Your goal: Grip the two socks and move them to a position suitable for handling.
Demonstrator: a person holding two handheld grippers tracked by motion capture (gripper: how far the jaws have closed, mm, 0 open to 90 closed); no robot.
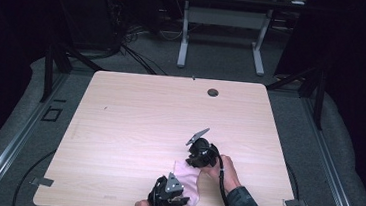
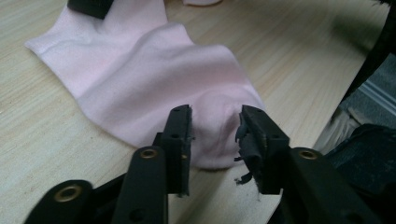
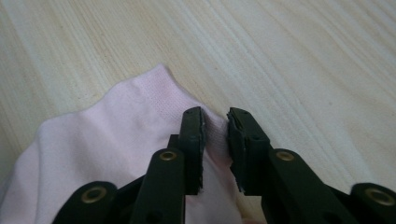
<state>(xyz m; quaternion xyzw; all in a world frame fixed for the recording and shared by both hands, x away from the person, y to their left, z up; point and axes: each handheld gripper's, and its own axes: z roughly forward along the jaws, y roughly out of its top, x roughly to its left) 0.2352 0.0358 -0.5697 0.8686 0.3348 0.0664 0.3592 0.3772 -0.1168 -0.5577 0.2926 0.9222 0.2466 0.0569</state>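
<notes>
Sock: pink sock [image 1: 188,179] lies flat on the desk [image 1: 134,119], near its near edge, right of the middle.
Left tool: left tool [image 2: 215,122] at the sock's near end, jaws narrowed around a raised fold of cloth.
Right tool: right tool [image 3: 215,122] at the sock's far end, jaws almost together, pinching the ribbed cuff.
</notes>
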